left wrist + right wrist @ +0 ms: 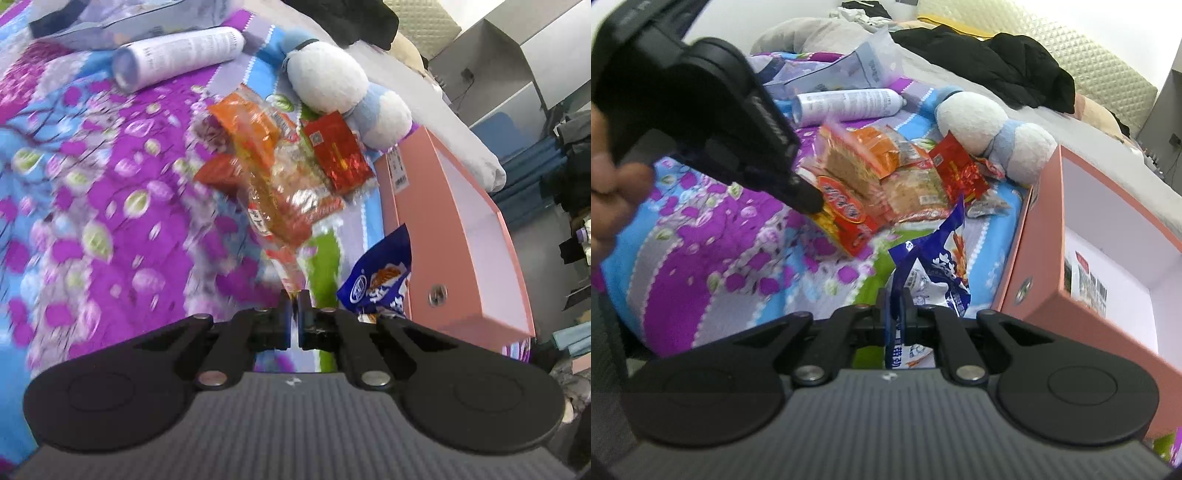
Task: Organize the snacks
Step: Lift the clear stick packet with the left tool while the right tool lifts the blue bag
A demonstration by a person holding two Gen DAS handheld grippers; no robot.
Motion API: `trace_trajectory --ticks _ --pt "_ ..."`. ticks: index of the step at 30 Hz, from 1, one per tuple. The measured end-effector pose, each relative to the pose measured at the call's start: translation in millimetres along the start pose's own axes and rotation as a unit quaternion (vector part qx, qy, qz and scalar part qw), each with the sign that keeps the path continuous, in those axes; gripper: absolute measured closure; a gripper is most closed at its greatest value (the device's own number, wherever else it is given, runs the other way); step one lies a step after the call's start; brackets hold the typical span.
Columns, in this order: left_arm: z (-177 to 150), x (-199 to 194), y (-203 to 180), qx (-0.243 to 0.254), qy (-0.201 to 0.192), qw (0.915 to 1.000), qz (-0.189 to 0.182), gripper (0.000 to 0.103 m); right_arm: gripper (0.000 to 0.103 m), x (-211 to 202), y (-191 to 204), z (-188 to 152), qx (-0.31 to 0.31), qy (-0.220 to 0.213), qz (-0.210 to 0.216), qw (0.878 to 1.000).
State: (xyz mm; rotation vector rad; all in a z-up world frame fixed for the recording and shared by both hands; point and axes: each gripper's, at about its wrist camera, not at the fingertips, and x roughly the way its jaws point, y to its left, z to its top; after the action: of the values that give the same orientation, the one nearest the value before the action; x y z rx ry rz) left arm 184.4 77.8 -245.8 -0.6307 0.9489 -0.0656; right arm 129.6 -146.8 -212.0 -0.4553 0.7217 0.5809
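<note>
My left gripper (pixel 294 295) is shut on the edge of an orange-red noodle packet (pixel 275 206), held above the floral bedspread; in the right wrist view this gripper (pixel 809 199) grips the same packet (pixel 846 218). My right gripper (pixel 894 295) is shut on a blue-and-white snack bag (pixel 938 266), which also shows in the left wrist view (pixel 380 280). A pile of orange and red snack packets (pixel 908 173) lies behind. An open pink box (pixel 1045 236) stands to the right, with one packet (pixel 1087 280) inside.
A white-and-blue plush toy (pixel 990 125) lies behind the snacks. A white spray can (pixel 849 105) and a plastic bag (pixel 864 66) lie farther back. Black clothing (pixel 997 62) is on the bed near a quilted headboard (pixel 1089 55).
</note>
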Motion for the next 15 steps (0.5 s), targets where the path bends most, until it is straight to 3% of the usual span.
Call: trace_trajectory --ticks 12,14,15 --pt "-67.3 -45.8 40.9 -0.029 0.024 0.9990 0.024 0.098 0.094 -20.6 36.2 -28.6 -0.006 0.012 0.005 1.000" --pt "-71.6 -46.5 47.6 -0.042 0.036 0.9976 0.042 0.090 0.092 -19.7 37.1 -29.8 -0.001 0.017 0.010 1.000" --pt "-73.0 -47.1 50.1 -0.042 0.037 0.9974 0.045 0.077 0.092 -19.8 36.5 -29.9 0.006 0.017 0.015 1.000"
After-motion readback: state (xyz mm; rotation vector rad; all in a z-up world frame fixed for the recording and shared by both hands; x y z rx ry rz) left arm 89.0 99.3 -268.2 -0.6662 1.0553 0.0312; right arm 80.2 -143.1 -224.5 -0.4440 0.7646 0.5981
